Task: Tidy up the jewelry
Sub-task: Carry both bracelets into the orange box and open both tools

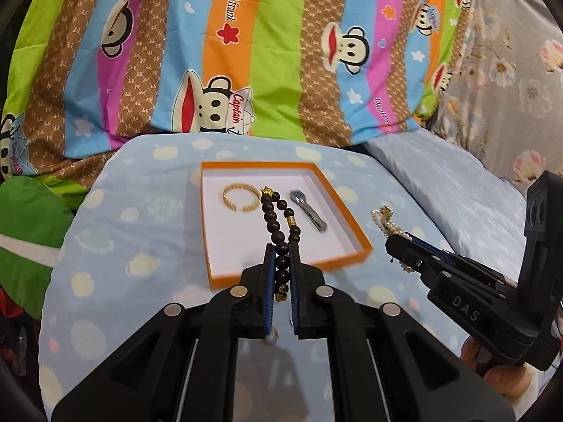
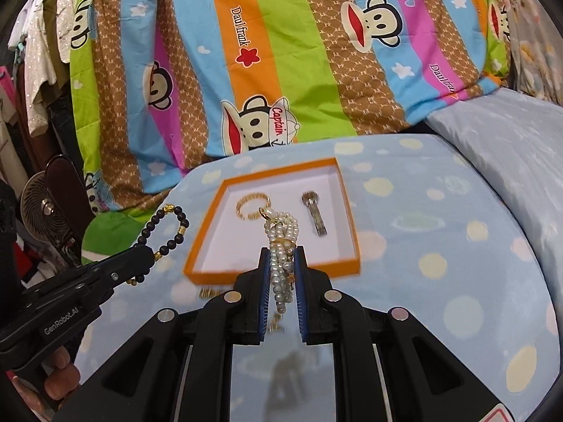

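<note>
An orange-rimmed box (image 1: 352,232) with a white floor sits on a blue dotted cushion; it also shows in the right wrist view (image 2: 346,211). Inside lie a gold bangle (image 1: 241,198) (image 2: 251,205) and a silver bracelet (image 1: 309,212) (image 2: 315,218). My left gripper (image 1: 281,251) is shut on a dark bead bracelet (image 1: 272,216) (image 2: 169,230), held above the box's near edge. My right gripper (image 2: 283,253) is shut on a white pearl bracelet (image 2: 281,242) (image 1: 385,219), held just before the box's near edge, to the right of the left gripper.
The blue dotted cushion (image 1: 140,246) (image 2: 440,246) lies on a bed. A striped cartoon-monkey quilt (image 1: 246,52) (image 2: 281,52) rises behind it. A pale blue pillow (image 1: 457,183) lies at the right. A small fan (image 2: 38,197) and hanging clothes (image 2: 38,70) stand at the left.
</note>
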A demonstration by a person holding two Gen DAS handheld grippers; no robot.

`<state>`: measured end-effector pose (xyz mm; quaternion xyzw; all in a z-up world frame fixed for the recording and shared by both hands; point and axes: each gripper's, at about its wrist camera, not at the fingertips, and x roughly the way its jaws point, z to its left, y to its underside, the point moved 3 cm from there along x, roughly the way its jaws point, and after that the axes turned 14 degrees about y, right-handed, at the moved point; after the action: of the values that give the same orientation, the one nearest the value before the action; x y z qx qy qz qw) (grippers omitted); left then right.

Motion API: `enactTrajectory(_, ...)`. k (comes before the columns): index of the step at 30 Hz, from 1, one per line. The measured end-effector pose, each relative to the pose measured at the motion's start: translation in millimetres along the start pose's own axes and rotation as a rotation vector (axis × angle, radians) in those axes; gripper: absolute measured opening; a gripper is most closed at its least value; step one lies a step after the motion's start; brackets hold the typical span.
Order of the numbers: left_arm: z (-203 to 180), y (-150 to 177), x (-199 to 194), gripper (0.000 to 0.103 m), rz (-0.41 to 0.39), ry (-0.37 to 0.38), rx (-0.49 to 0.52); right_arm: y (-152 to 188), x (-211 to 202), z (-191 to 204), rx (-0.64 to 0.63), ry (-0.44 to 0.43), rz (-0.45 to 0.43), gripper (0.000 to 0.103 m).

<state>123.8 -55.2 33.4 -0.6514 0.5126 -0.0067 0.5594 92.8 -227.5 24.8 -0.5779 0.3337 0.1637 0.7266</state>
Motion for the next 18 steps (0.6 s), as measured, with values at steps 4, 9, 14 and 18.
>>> enactTrajectory(4,21.5,-12.3,36.6,0.007,0.026,-0.036,-0.035,-16.9,40.0,5.8,0.023,-0.031,0.065,0.012)
enactTrajectory(9,45.1,-10.5,84.5,0.007,0.086,-0.082,-0.067,-15.4,89.9,16.5,0.01,-0.011,0.145,0.012)
enactTrajectory(14,58.2,-7.8,109.4,0.007,0.122,-0.086,-0.081,-10.0,122.1,21.2,-0.01,0.011,0.193,0.013)
enactTrajectory(18,64.4,-7.4,108.9,0.014,0.114,-0.098,-0.09,-7.8,120.3,19.8,-0.012,0.027,0.159,0.036)
